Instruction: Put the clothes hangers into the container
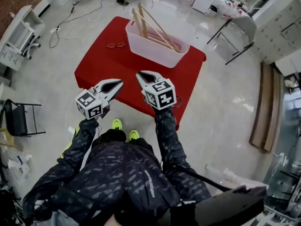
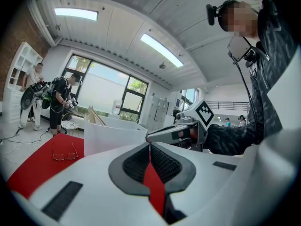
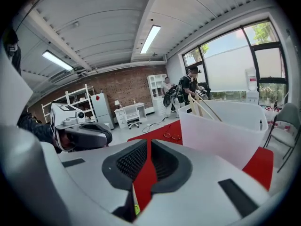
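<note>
A translucent container stands on the far half of the red table, with several wooden clothes hangers leaning inside it. Both grippers hover over the table's near edge, side by side and apart from the container. My left gripper is shut and empty. My right gripper also has its jaws together with nothing between them. In the left gripper view the container and hangers are ahead, and the right gripper is to the right. In the right gripper view the container is close on the right.
A pair of glasses lies on the table left of the container. A black chair stands at the left, a folding table at the far right. People stand beyond the table. Cables trail on the floor.
</note>
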Action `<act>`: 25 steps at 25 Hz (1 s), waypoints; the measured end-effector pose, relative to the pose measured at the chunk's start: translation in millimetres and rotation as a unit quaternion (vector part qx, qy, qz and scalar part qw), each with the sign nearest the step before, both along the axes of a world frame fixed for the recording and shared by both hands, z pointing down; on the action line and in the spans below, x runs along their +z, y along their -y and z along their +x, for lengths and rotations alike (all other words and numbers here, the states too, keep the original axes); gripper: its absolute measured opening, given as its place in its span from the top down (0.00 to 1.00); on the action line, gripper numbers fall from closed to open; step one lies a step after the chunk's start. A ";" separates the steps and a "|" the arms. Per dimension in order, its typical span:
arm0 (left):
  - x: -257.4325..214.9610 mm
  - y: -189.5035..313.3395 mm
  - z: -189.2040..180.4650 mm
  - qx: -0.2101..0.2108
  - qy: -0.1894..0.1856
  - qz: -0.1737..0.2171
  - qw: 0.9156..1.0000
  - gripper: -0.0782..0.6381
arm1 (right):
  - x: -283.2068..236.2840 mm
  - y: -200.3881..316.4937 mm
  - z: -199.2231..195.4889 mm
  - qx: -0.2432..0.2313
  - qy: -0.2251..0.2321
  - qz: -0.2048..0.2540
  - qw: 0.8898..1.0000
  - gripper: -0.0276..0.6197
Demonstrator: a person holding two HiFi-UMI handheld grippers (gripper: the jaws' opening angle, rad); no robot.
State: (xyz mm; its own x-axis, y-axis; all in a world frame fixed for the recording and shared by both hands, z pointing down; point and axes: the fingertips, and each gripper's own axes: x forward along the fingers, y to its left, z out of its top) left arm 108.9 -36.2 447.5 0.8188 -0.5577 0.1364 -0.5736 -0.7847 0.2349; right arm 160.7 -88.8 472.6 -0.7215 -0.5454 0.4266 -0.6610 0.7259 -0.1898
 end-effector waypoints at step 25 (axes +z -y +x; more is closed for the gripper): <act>5.3 -125.8 -61.1 -0.013 -0.031 -0.009 0.999 0.87 | 17.2 -147.0 -70.9 -0.035 0.035 -0.041 0.998 0.91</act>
State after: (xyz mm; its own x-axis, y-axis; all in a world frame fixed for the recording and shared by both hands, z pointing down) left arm 47.8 89.5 452.8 0.8112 -0.5767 0.0962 -0.5777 -0.7652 0.2840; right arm 89.8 58.2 489.7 -0.7866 -0.4571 0.4152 -0.5917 0.7504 -0.2946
